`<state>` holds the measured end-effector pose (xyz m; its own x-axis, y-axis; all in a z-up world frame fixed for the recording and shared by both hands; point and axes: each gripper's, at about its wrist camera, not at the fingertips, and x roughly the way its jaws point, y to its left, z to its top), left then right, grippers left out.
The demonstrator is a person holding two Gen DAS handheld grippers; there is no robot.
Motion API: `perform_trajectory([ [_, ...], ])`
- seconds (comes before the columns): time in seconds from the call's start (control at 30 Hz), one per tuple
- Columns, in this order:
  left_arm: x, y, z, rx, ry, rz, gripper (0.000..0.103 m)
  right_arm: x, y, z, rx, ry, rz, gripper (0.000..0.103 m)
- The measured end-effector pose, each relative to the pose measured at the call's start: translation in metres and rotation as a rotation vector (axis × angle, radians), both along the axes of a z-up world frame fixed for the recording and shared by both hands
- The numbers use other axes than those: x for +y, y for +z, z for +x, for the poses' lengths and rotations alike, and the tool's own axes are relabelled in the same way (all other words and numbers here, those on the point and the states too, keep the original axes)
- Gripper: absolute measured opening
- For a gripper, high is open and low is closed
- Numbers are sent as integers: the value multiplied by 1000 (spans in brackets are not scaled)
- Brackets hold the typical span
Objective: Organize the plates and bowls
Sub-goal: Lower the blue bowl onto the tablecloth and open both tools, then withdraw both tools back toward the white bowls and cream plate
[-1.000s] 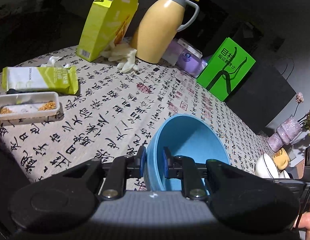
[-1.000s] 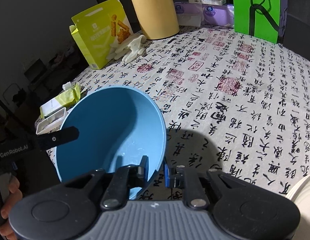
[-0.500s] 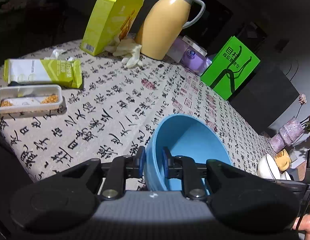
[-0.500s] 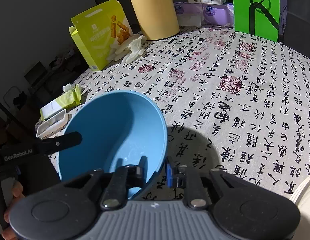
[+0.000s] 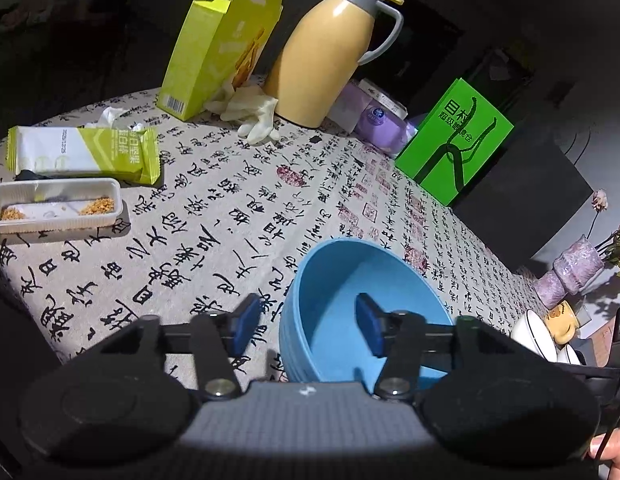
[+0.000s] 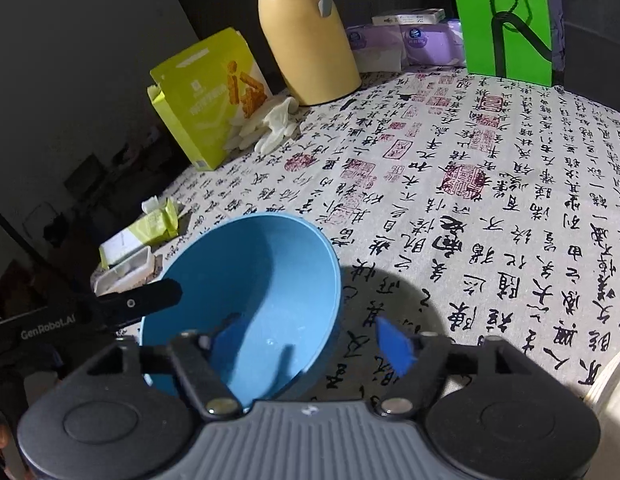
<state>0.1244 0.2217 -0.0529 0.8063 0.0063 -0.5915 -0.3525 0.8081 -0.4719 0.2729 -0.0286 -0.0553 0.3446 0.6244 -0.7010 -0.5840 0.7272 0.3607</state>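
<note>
A blue bowl (image 5: 350,304) rests on the calligraphy tablecloth (image 5: 190,240), near the front edge; it also shows in the right wrist view (image 6: 254,296). My left gripper (image 5: 306,324) is open, its jaws straddling the bowl's left rim without pinching it. My right gripper (image 6: 306,340) is open too, its jaws either side of the bowl's right rim. White bowls with dark rims (image 5: 538,332) sit at the far right of the left wrist view.
A yellow thermos jug (image 5: 330,52), a lime snack box (image 5: 214,48), white gloves (image 5: 254,112), purple tissue packs (image 5: 374,120) and a green bag (image 5: 458,144) stand at the back. A snack wrapper (image 5: 82,154) and a plastic tray (image 5: 54,204) lie at the left. A purple vase (image 5: 570,272) stands right.
Both grippers were shut on the blue bowl's rim; both have opened and let go. The bowl now rests on the cloth.
</note>
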Motion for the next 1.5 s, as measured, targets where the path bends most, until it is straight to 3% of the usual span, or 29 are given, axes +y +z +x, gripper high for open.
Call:
perform_trajectory([
  [0.03,-1,1,-1,-6,1,7,64,-2,0,-1,-3,-5,5,91],
  [0.3,-11,8,-8,-40,-6,46,83,-13,-1,-4,-13,-28,33,95],
  [0.37,-13,10,-11,-51,-3,59,87,-16,-1,-6,-18,-31,33,103],
  [0.43,-15,12,-13,-59,6,73,96,-19,-2,-9,-27,-35,34,103],
  [0.6,-22,16,-19,-83,18,97,103,-26,0,-14,-52,-45,44,103],
  [0.9,-33,15,-31,-117,58,148,103,-42,-2,-28,-120,-71,54,103],
  [1.17,-55,17,-48,-181,81,251,103,-62,-7,-48,-197,-93,70,103],
  [1.5,-81,17,-61,-234,82,323,103,-103,-14,-73,-299,-139,113,103],
])
